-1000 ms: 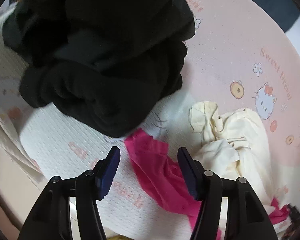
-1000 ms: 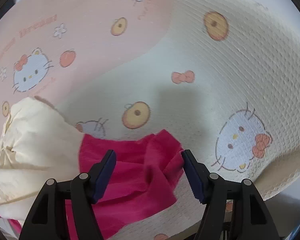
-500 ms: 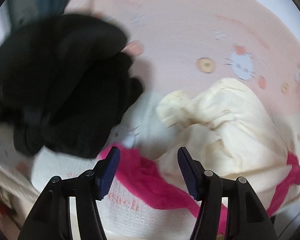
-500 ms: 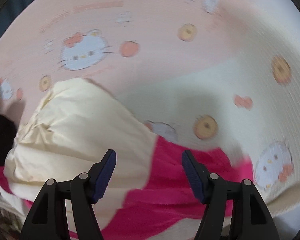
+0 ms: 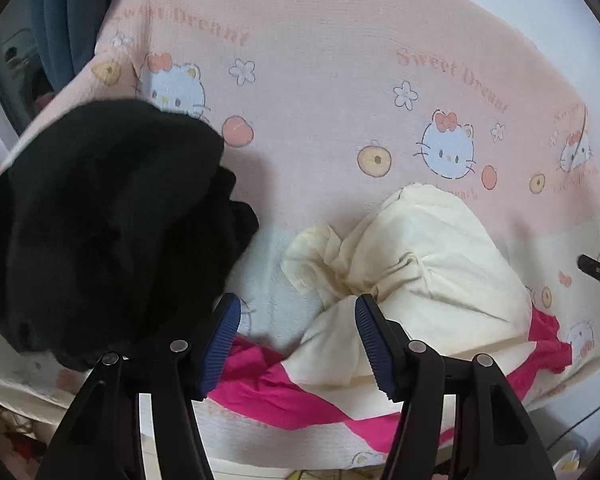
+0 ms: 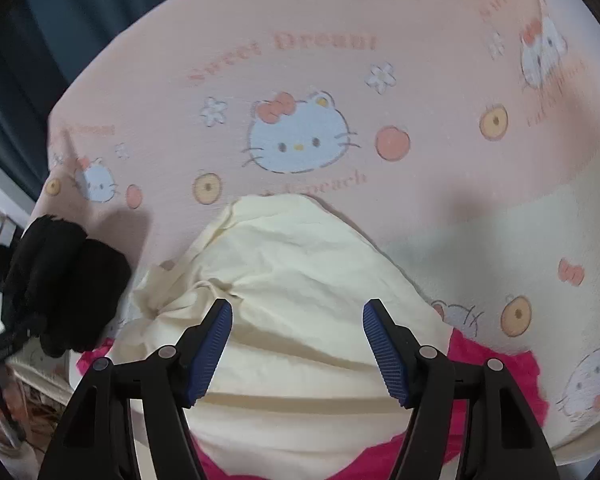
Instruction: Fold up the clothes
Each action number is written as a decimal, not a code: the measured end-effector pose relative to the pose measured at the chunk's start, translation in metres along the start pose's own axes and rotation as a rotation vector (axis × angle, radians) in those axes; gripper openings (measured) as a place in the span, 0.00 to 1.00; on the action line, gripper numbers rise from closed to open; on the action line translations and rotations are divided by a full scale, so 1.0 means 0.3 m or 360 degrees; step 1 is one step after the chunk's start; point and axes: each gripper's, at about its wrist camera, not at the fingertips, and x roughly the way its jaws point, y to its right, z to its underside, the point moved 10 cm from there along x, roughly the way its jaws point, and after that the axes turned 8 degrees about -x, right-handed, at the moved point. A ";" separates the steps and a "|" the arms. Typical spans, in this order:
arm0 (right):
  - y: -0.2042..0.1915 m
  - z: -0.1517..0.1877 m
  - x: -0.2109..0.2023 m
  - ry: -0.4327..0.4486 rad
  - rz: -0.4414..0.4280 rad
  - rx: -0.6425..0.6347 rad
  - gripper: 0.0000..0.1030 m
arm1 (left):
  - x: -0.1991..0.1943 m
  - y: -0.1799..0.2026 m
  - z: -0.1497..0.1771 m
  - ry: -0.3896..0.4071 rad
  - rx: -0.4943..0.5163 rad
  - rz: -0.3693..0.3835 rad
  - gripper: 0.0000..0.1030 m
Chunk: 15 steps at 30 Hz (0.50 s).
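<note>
Both tongs [image 5: 298, 344] [image 6: 298, 350] gape empty, black garment [image 5: 100, 224] fills left view — cream garment [image 6: 300, 320] right.

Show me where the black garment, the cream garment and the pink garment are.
black garment [image 5: 100, 220], left wrist view, middle of the heap.
cream garment [image 6: 300, 280], right wrist view, crumpled top.
pink garment [image 5: 268, 392], left wrist view, strip under the cream one.

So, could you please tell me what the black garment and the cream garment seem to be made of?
Black garment: apparently thick, matte fleece or knit, since it bunches in soft, rounded rolls. Cream garment: probably thin woven cotton, matte, with fine, sharp creases.
</note>
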 end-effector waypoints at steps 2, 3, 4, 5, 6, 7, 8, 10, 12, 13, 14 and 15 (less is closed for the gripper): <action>-0.033 -0.017 -0.044 -0.0034 -0.0018 -0.0036 0.65 | -0.014 0.023 -0.026 -0.0081 0.0079 0.0001 0.55; -0.045 -0.024 -0.063 -0.0066 -0.0027 -0.0048 0.66 | -0.025 0.043 -0.050 -0.0103 0.0131 -0.0006 0.55; -0.054 -0.035 -0.081 -0.0098 -0.0028 -0.0057 0.66 | -0.031 0.060 -0.066 -0.0113 0.0183 -0.0025 0.55; -0.062 -0.051 -0.095 -0.0125 -0.0015 -0.0064 0.66 | -0.036 0.076 -0.083 -0.0123 0.0234 -0.0044 0.55; -0.069 -0.068 -0.102 -0.0151 -0.0001 -0.0072 0.67 | -0.029 0.089 -0.097 -0.0136 0.0262 -0.0062 0.55; -0.075 -0.086 -0.102 -0.0181 0.0010 -0.0074 0.69 | -0.022 0.101 -0.112 -0.0149 0.0291 -0.0079 0.55; -0.081 -0.104 -0.103 -0.0211 0.0022 -0.0076 0.70 | -0.016 0.114 -0.127 -0.0162 0.0319 -0.0097 0.55; -0.088 -0.140 -0.083 -0.0267 0.0035 -0.0042 0.70 | 0.026 0.123 -0.147 -0.0214 0.0321 -0.0115 0.55; -0.094 -0.177 -0.038 -0.0293 -0.0010 0.0020 0.70 | 0.095 0.128 -0.156 -0.0317 0.0294 -0.0081 0.55; -0.097 -0.196 -0.016 -0.0306 -0.0032 0.0051 0.70 | 0.128 0.131 -0.161 -0.0369 0.0280 -0.0065 0.55; -0.103 -0.216 0.011 -0.0316 -0.0069 0.0081 0.70 | 0.161 0.134 -0.166 -0.0420 0.0266 -0.0048 0.55; -0.108 -0.238 0.055 -0.0333 -0.0110 0.0105 0.70 | 0.208 0.131 -0.171 -0.0470 0.0242 -0.0045 0.55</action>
